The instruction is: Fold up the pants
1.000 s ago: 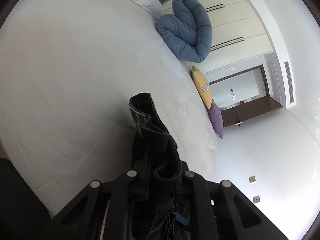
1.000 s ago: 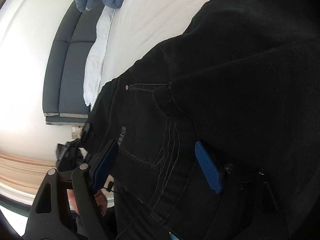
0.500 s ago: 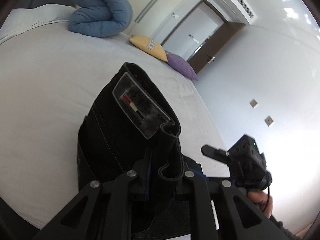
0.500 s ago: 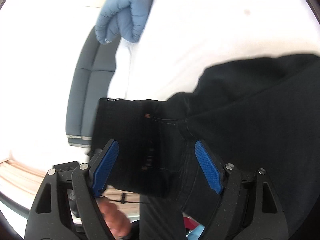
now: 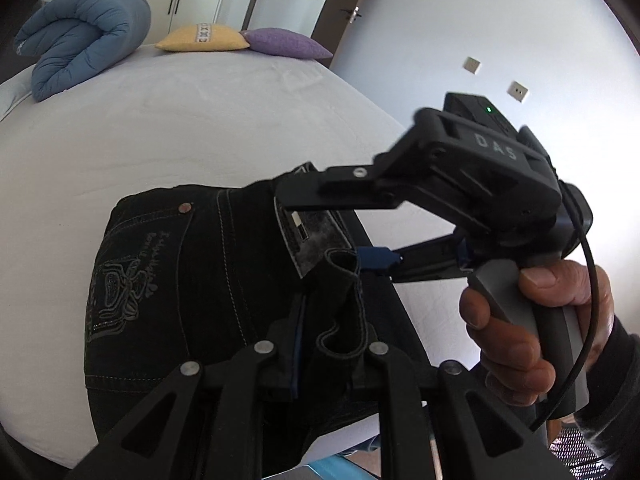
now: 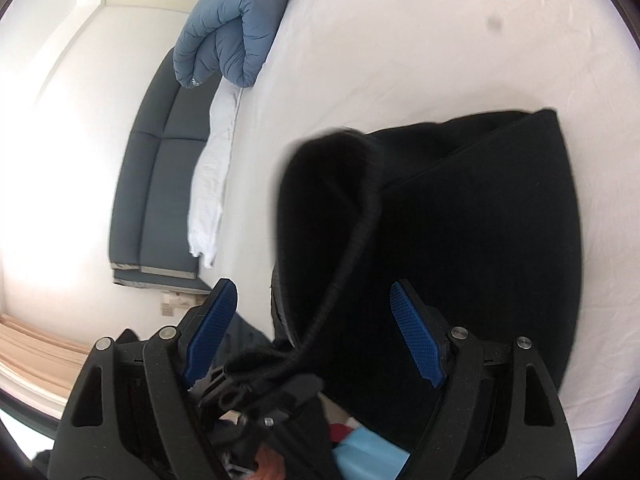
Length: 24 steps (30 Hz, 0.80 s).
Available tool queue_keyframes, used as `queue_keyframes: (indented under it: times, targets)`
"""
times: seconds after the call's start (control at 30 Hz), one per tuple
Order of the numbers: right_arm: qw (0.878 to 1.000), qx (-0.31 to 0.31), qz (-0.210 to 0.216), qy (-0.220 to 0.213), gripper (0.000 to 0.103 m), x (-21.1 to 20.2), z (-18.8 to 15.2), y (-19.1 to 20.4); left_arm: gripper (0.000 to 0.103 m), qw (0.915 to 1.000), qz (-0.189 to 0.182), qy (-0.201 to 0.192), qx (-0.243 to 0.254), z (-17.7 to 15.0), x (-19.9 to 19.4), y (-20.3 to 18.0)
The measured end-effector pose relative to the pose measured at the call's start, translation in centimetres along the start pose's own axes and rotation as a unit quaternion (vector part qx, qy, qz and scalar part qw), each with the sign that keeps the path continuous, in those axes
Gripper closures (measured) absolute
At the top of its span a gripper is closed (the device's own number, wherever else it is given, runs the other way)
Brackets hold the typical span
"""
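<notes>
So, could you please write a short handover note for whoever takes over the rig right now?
Left claw: shut on the waistband of the black denim pants, near the label patch.
Right claw: open, pads wide apart, at the same waistband edge and gripping nothing.
The pants lie partly folded on the white bed sheet, back pocket up, near the bed's edge.
Done: at least one fold appears to be in.
Left: probably lay the held waistband down, release, and smooth or finish folding.
</notes>
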State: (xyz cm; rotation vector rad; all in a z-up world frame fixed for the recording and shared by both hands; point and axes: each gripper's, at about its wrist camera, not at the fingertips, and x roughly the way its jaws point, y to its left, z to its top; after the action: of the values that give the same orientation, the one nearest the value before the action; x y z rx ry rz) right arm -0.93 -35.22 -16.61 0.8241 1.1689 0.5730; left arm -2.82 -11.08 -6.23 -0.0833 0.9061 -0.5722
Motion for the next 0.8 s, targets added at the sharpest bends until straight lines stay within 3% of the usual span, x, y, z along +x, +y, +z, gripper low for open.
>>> queue_keyframes:
  times: [0.03, 0.07, 0.1, 0.2, 0.57, 0.73, 0.8]
  targets:
    - [1.0, -0.005, -0.007, 0.005, 0.048, 0.0, 0.1, -0.3, 0.088, 1.0, 0.002, 0.005, 0.005, -0.1, 0.3, -0.3]
    - [1.0, -0.006, -0.018, 0.007, 0.057, -0.1, 0.1, -0.8, 0.088, 0.9999, 0.006, 0.009, 0.01, -0.3, 0.6, -0.7]
    - [1.0, -0.004, -0.026, 0.008, 0.074, -0.3, 0.2, -1.4, 0.088, 0.9998, 0.008, 0.01, 0.012, -0.2, 0.8, -0.9]
    - [1.0, 0.003, -0.027, 0.002, 0.086, -1.4, 0.0, -3.0, 0.088, 0.9996, 0.003, 0.02, 0.018, -0.4, 1.2, -1.3]
    - [0.998, 0.006, -0.052, -0.038, 0.09, -6.2, -0.3, -6.8, 0.088, 0.9962, -0.002, 0.042, 0.076, -0.3, 4.7, -6.6]
    - [0.997, 0.023, -0.061, -0.04, 0.09, -6.4, -0.5, -9.8, 0.087, 0.9956, -0.004, 0.062, 0.07, -1.1, 7.1, -7.2]
    - [0.997, 0.027, -0.058, -0.039, 0.09, -6.1, -0.8, -10.7, 0.083, 0.9955, -0.012, 0.07, 0.062, -1.5, 7.9, -6.9]
